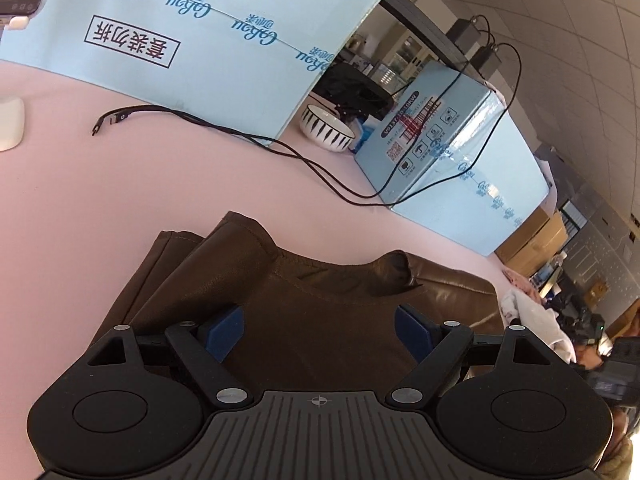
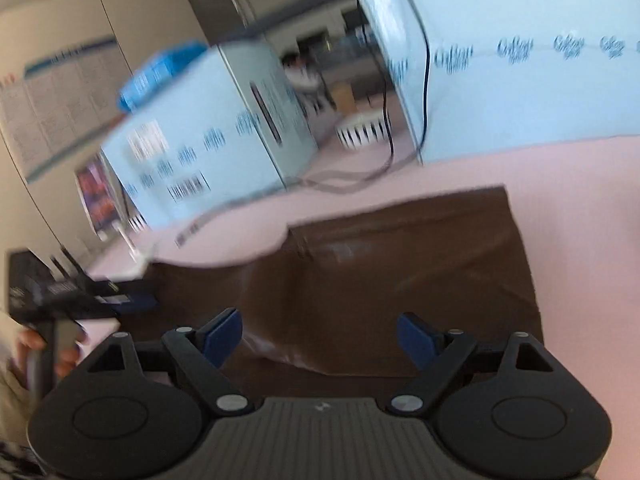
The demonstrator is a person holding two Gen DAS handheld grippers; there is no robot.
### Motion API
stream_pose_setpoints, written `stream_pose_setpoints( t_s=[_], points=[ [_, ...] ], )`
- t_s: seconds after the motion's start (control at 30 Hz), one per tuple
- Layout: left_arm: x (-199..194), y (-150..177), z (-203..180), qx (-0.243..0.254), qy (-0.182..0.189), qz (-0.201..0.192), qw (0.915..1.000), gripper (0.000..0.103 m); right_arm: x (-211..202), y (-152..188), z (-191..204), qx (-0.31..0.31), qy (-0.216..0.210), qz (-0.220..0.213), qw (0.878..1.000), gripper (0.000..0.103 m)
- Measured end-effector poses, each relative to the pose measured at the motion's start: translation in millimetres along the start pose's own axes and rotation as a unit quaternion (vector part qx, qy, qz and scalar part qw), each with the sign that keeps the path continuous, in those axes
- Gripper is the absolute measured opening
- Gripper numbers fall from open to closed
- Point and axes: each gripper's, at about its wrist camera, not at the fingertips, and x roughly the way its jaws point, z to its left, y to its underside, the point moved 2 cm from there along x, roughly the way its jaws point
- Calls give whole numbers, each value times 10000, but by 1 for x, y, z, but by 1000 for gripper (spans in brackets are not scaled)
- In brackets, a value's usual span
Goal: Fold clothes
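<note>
Both grippers, left (image 1: 319,334) and right (image 2: 320,338), are held wide open over the brown garment (image 1: 320,320) lying partly folded on the pink table (image 1: 120,200); nothing gripped. Between folds, judged; an edge must be pinched next.

Garment (image 1: 320,304): dark brown, leather-like sheen; partly folded, flat on pink surface; neckline facing up; lower centre of left-wrist frame; centre of right-wrist frame, blurred.
</note>
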Motion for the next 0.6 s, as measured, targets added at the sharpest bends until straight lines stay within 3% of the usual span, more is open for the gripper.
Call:
stream_pose_setpoints(
  t_s=[0.03, 0.2, 0.4, 0.5, 0.6],
  points=[
    [-3, 0, 6, -38, -121, -27, 9999, 85, 5, -1, 1, -133, 142, -24, 9998, 87],
    [-8, 2, 33, -563, 385, -52, 9977, 85, 11, -3, 1, -177, 538, -94, 9984, 86],
    [-11, -1, 35, -866, 441, -87, 9952, 85, -12, 1, -29, 424, 1267, -799, 9878, 87],
    [-30, -10, 15, -716, 466, -303, 9959, 85, -54, 15, -49, 1226, 1003, -1133, 9809, 89],
    [-39, -14, -23, -210, 914, -343, 9950, 89, -110, 48, -64, 2358, 57, -1653, 9576, 95]
  ],
)
